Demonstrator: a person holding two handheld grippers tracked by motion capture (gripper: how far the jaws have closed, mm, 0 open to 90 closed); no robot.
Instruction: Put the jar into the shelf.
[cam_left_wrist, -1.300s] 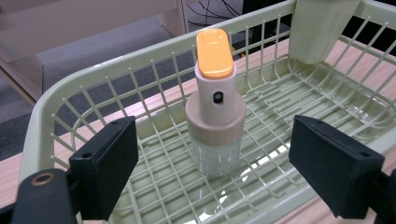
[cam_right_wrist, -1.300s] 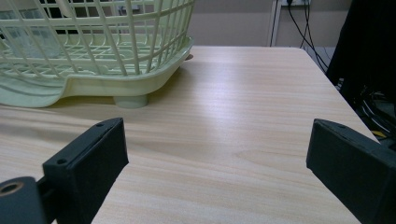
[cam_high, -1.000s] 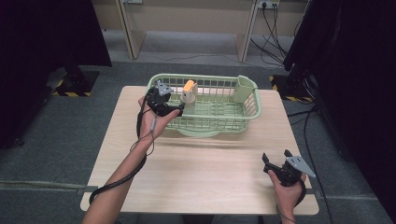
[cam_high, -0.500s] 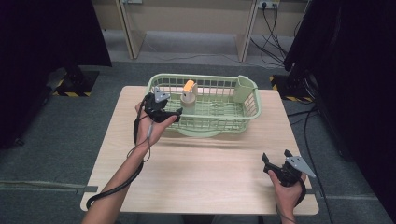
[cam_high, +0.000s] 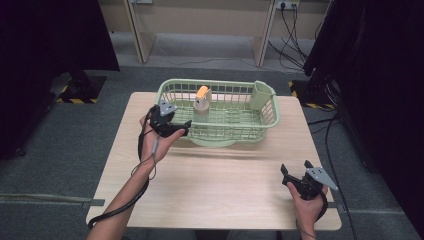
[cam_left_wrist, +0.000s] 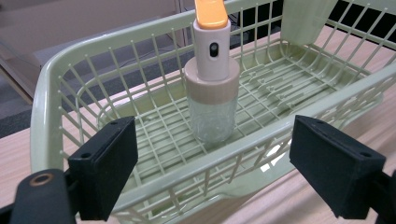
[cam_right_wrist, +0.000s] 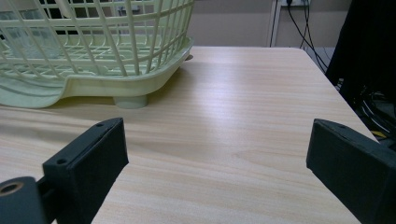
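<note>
So the left gripper (cam_high: 181, 129) is hanging just outside the basket (cam_high: 168, 91), by its near-left corner, around 9 o'clock from the table's middle. Its jaws are spread wide with nothing between them, and in the left gripper view (cam_left_wrist: 212, 175) they frame the basket's near rim with the bottle (cam_left_wrist: 212, 88) dead ahead at 12 o'clock.

That bottle (cam_high: 201, 102) stands upright inside the basket, left of the middle, clear glass body with a beige collar and orange cap. It's well apart from the jaws, with the basket wall in between.

Further right there's a little green cup (cam_high: 260, 95) hooked on the basket's far-right corner, roughly 1 o'clock from the table's middle. I can't tell if anything's in it.

The right gripper (cam_high: 295, 172) is parked low near the table's (cam_high: 220, 170) near-right corner, about 4 o'clock, jaws also wide apart and holding nothing. The right gripper view (cam_right_wrist: 217, 175) looks across bare wood, with the basket off at 10 o'clock.

My read: if the job is getting the bottle out, it's barely started. Nothing is gripped, and the reach over the rim, the grab and the lift are all still left. The right hand looks idle.
</note>
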